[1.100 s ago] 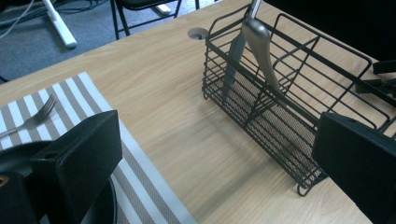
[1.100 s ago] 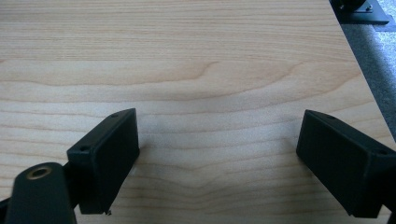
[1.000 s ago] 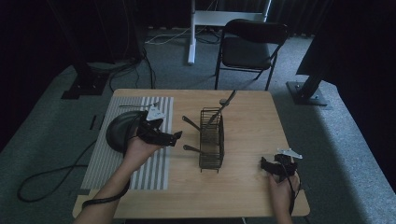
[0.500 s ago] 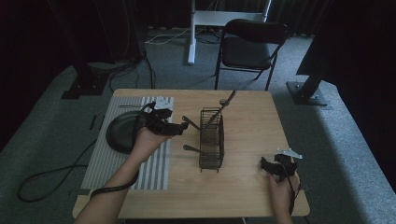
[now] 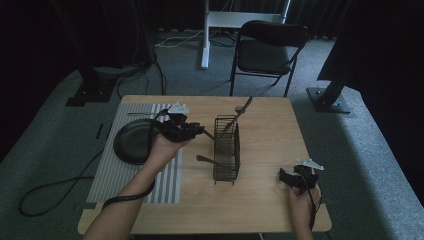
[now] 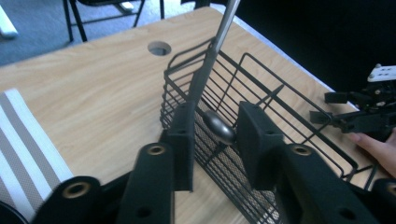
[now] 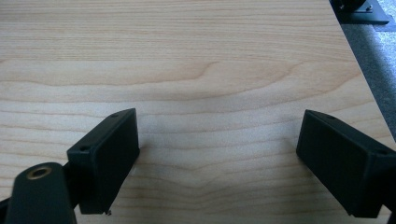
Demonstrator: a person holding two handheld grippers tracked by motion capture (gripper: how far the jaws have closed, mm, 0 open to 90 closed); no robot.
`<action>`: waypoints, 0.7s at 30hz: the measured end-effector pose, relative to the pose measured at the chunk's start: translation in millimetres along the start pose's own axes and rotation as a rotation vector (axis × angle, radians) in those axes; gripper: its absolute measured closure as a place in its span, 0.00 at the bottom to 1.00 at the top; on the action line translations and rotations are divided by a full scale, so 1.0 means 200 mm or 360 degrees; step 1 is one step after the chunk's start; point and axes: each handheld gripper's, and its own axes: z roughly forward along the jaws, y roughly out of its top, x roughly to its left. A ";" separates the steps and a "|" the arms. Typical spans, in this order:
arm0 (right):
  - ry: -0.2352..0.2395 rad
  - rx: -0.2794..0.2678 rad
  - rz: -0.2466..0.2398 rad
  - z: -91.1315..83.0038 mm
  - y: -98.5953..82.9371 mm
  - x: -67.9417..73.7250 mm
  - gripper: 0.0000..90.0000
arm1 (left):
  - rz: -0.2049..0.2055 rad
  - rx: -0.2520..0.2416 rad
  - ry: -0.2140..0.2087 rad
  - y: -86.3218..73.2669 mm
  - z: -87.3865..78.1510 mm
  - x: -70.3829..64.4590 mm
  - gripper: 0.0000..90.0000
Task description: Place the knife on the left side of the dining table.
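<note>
A black wire basket [image 5: 226,150] [image 6: 275,93] stands mid-table with a long metal utensil [image 5: 243,107] [image 6: 219,42] leaning out of its far end. A rounded metal handle end [image 6: 218,127] pokes out through the basket's left side. My left gripper [image 5: 197,131] [image 6: 215,119] is open, one jaw on each side of that handle end, with a small gap on both sides. A second handle [image 5: 204,160] sticks out lower on the same side. Near the table's front right corner my right gripper [image 5: 282,176] [image 7: 217,140] is open over bare wood, holding nothing.
A black plate [image 5: 131,142] lies on a grey striped mat [image 5: 112,170] at the left. The tabletop has a round hole [image 6: 159,47] beyond the basket. A folding chair [image 5: 267,47] stands behind the table. My right gripper [image 6: 359,112] shows past the basket.
My left gripper has moved right from above the plate to the basket's left side, reaching the protruding handle end. The right gripper has stayed put.
</note>
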 end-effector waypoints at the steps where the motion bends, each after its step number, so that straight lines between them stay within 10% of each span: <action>1: 0.0000 0.0000 0.0000 0.00 0.00 0.00 0.13 | 0.0000 0.0000 0.0000 0.00 0.00 0.00 0.81; 9: 0.0000 0.0000 0.0001 0.00 0.00 0.00 0.13 | -0.0086 -0.0061 -0.0170 -0.01 -0.02 -0.02 0.91; 21: 0.0000 0.0000 0.0001 0.00 0.00 0.00 0.13 | 0.0000 -0.0106 -0.0199 0.03 -0.06 -0.12 0.93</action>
